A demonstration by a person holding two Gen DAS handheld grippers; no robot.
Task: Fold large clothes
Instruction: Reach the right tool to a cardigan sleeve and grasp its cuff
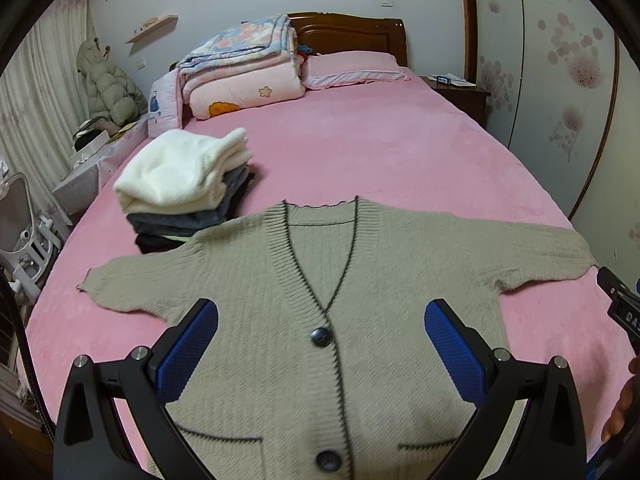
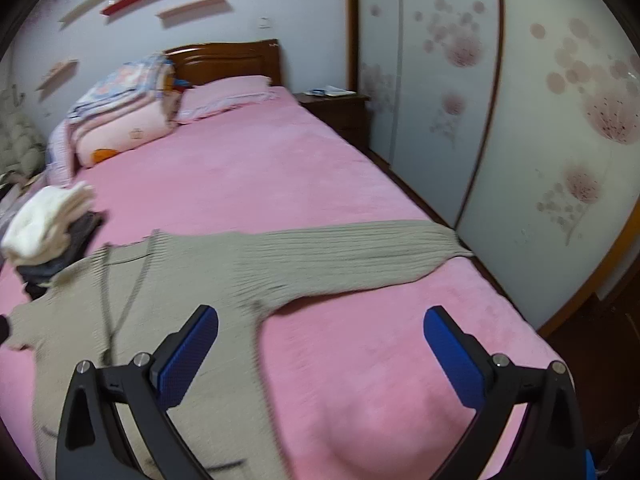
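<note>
We see the beige cardigan (image 1: 320,320) laid front-up and flat on the pink bed (image 1: 380,152), sleeves spread so fold lines are reachable. The left gripper (image 1: 321,338) and right gripper (image 2: 321,344) hover with fingers apart, empty. Folded clothes (image 1: 184,184) sit stacked aside.

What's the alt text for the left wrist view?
A beige knit cardigan lies flat and buttoned on a pink bed, sleeves spread, with the open left gripper above its chest. A stack of folded clothes sits beyond its left sleeve; folded quilts and a pillow lie at the headboard.
</note>
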